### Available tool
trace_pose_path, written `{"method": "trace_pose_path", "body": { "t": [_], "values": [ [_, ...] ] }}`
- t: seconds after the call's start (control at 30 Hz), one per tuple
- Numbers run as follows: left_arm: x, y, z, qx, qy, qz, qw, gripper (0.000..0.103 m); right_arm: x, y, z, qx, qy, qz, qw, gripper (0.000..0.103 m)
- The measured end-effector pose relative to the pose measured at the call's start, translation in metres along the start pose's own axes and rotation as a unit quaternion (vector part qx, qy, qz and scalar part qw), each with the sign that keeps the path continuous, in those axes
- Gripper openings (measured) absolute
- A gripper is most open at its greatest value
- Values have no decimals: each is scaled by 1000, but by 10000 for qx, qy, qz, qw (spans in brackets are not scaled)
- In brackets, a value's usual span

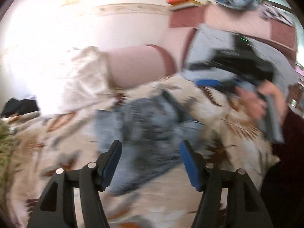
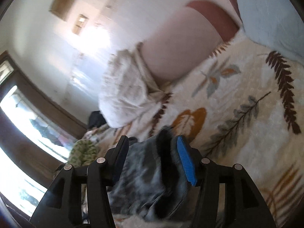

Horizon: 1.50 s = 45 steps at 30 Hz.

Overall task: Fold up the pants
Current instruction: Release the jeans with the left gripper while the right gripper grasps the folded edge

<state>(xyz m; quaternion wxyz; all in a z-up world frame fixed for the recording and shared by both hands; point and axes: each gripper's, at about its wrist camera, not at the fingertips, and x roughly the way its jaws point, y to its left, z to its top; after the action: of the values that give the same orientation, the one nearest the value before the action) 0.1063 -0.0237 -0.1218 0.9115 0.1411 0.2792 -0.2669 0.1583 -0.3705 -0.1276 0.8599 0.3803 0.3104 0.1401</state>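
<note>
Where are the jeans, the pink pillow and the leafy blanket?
jeans (image 1: 152, 121): left wrist view, on the crumpled blue denim's middle.
pink pillow (image 1: 136, 66): left wrist view, on its rounded side.
leafy blanket (image 2: 237, 87): right wrist view, on a bare cream patch between leaves.

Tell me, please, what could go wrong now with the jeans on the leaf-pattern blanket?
1. The jeans lie bunched, not flat, so a fold may set crooked.
2. The right hand-held gripper is open with denim between its fingers; lifting may drag the cloth.
3. Both views are blurred, so the left hand-held gripper could snag the blanket.
</note>
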Motion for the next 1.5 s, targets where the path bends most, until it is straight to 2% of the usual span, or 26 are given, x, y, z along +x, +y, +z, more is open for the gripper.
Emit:
{"method": "trace_pose_path", "body": {
  "t": [0.07,0.17,0.33,0.4,0.47,0.53,0.6,0.7,0.87,1.03,1.2,1.23,1.33,1.5],
  "values": [
    [3,25,7,-170,-9,372,9992,66,-5,12,-12,-43,-7,208,9998,53],
    [10,53,14,-608,89,651,9960,66,1,37,-36,-220,127,381,9990,53],
    [24,74,18,-1243,255,884,9880,69,17,68,-64,-726,286,176,9968,52],
    [24,74,15,-1380,268,910,9859,82,21,73,-69,-898,288,94,9955,52],
    [22,70,11,-1396,187,988,9851,91,21,75,-72,-1157,168,-93,9931,52],
    [23,63,7,-1272,135,1051,9862,94,19,73,-71,-1268,36,-308,9914,52],
    [25,56,8,-1165,206,1055,9874,103,16,69,-70,-1308,-97,-449,9903,52],
    [36,54,13,-1099,339,1091,9874,103,15,68,-67,-1371,-275,-600,9884,52],
    [53,58,30,-1169,515,1282,9835,103,23,71,-66,-1432,-265,-414,9885,56],
    [70,62,44,-1096,605,1417,9820,103,39,64,-60,-1083,-104,-125,9940,57],
    [107,66,50,-930,1047,1548,9780,103,58,41,-55,-148,267,735,9968,60],
    [113,66,49,-921,1107,1579,9769,103,62,35,-54,23,312,769,9966,60],
    [134,65,46,-847,1318,1567,9751,103,74,22,-52,365,439,740,9956,63],
    [163,60,38,-825,1620,1556,9709,103,87,-6,-47,874,394,59,9954,66]
  ]
}}
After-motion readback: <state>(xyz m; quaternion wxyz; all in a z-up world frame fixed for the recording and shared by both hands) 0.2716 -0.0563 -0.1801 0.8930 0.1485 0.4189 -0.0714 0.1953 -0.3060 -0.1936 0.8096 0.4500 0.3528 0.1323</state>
